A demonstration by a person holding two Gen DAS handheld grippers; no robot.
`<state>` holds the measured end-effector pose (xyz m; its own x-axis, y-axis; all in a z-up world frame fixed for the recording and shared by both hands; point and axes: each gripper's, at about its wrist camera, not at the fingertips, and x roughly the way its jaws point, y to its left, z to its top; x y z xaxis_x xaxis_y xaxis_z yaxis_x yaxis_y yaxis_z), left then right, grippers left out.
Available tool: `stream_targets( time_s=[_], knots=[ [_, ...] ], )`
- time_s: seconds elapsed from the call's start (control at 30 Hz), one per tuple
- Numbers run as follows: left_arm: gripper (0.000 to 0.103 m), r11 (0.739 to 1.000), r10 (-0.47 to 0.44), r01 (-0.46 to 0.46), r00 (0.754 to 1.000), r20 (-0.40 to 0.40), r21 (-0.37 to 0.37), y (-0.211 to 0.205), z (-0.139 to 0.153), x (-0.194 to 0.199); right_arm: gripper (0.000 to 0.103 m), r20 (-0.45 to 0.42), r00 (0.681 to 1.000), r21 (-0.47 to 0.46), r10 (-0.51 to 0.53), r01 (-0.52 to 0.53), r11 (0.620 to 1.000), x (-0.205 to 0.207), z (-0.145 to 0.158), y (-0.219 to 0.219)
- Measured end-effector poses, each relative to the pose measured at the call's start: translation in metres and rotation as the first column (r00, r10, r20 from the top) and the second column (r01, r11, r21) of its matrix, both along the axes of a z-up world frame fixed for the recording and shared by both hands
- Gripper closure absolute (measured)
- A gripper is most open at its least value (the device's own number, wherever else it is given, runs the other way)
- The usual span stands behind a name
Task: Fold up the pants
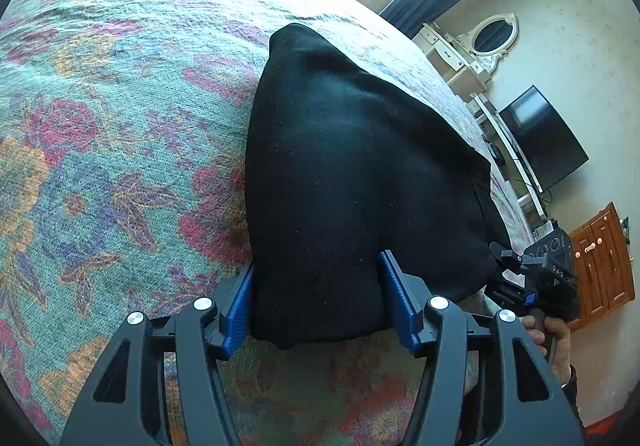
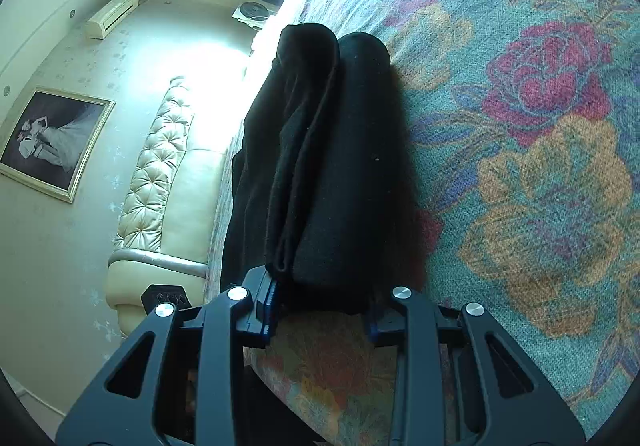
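Observation:
The black pants [image 1: 352,174] lie folded in a thick stack on a floral bedspread [image 1: 100,166]. My left gripper [image 1: 318,302] is at the stack's near corner, and the fabric fills the gap between its blue pads [image 1: 394,294], which press on it. In the right wrist view the pants [image 2: 328,166] show as layered folds seen end-on. My right gripper [image 2: 322,310] is shut on the near end of those folds. From the left wrist view the right gripper [image 1: 506,256] sits at the pants' right corner, held by a hand [image 1: 550,332].
The bedspread [image 2: 540,166] stretches wide beside the pants. Past the bed's edge stand a television [image 1: 540,138], a white dresser with a mirror [image 1: 492,34] and a wooden cabinet [image 1: 604,262]. A tufted headboard [image 2: 160,166] and a framed picture [image 2: 52,142] are on the other side.

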<state>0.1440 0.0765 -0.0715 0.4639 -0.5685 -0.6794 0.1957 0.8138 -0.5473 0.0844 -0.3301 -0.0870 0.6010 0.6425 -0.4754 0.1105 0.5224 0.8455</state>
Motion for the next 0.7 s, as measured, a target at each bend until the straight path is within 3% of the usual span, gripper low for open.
stream_targets(
  time_s=[0.1,0.7],
  knots=[
    [0.045,1.0,-0.007,0.007,1.0,-0.005,-0.009,0.002,-0.005,0.001,0.072,-0.01,1.0,0.057,-0.008,0.009,0.998,0.002,-0.012,-0.007],
    [0.039,0.999,-0.009,0.008,1.0,-0.018,-0.053,0.004,-0.011,0.006,0.072,0.002,1.0,0.079,0.002,-0.002,0.997,0.002,-0.015,-0.012]
  ],
)
